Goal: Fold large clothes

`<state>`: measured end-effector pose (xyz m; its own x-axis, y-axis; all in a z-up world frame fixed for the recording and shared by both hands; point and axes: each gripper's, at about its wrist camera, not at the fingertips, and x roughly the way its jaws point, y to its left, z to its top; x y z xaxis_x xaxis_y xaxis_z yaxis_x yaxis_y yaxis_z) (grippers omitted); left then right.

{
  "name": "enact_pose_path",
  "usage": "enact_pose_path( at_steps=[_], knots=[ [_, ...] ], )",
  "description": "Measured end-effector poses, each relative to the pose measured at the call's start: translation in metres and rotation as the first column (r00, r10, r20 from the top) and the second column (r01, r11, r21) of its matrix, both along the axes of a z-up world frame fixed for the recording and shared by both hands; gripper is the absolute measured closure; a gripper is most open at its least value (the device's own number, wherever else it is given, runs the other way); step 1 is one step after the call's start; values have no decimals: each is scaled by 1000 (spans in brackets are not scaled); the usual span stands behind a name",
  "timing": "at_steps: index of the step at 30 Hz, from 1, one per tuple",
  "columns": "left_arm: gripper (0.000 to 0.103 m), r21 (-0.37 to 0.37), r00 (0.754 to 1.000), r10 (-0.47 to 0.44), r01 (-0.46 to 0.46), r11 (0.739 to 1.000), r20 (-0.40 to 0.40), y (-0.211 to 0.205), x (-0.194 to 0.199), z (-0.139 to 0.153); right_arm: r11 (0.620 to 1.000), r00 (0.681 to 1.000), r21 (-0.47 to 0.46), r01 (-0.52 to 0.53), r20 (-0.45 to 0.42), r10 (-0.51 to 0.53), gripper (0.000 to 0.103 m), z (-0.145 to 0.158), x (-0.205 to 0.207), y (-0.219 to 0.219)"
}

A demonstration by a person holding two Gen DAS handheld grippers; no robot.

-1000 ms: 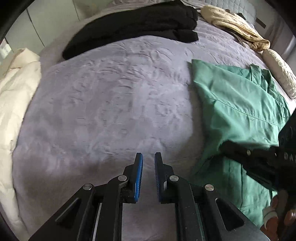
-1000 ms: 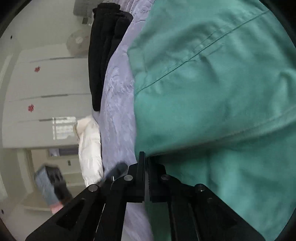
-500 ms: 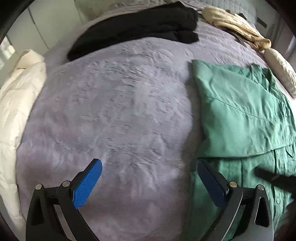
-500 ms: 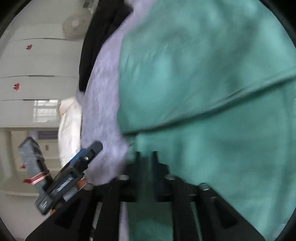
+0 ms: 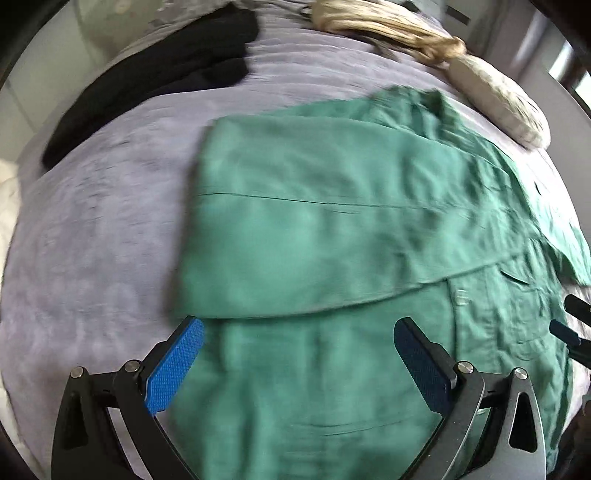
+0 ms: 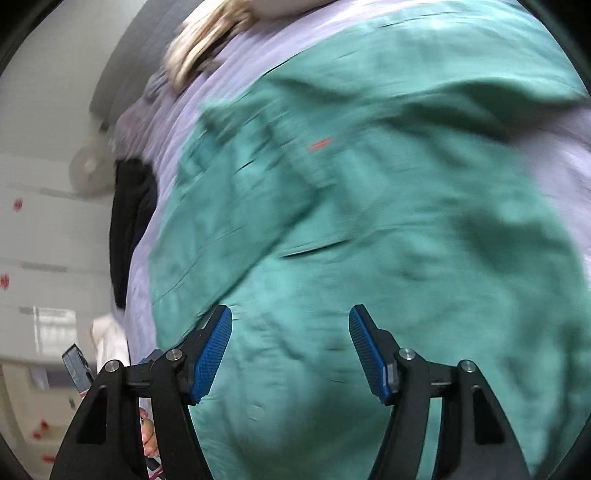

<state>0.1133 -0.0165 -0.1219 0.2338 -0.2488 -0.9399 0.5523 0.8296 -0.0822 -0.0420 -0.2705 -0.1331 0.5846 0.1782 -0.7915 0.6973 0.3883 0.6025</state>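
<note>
A large green shirt lies on the grey-purple bedspread, with one side folded over across its middle. My left gripper is open and empty, hovering over the shirt's near part. My right gripper is open and empty above the same shirt. Its fingertips show at the right edge of the left wrist view. Both views are blurred by motion.
A black garment lies at the far left of the bed. A beige garment and a pale cushion lie at the far right. White bedding is at the left edge. White wardrobe doors stand beyond the bed.
Both grippers opened; the right one let go of the green shirt's fold. The left gripper moved right, from over bare bedspread to over the shirt.
</note>
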Motion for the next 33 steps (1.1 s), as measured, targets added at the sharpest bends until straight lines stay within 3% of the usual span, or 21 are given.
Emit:
enact_pose_path(
  at_steps=[5,15,25,33],
  knots=[
    [0,19,997,-78,77,997,15,-58,-30,-3,996,995,-2,94,-15,-94,30,3,-67,-46],
    [0,21,987,-162,162,987,8,-148,-65,-5,972,973,-33,231,24,-230,30,11,-139,-124],
    [0,45,975,-220,221,974,-27,-199,-106,-12,876,873,28,482,71,-483,30,-7,-216,-233],
    [0,54,977,-210,212,976,-39,-222,-116,-15,824,816,42,565,118,-566,30,-20,-232,-301]
  ],
)
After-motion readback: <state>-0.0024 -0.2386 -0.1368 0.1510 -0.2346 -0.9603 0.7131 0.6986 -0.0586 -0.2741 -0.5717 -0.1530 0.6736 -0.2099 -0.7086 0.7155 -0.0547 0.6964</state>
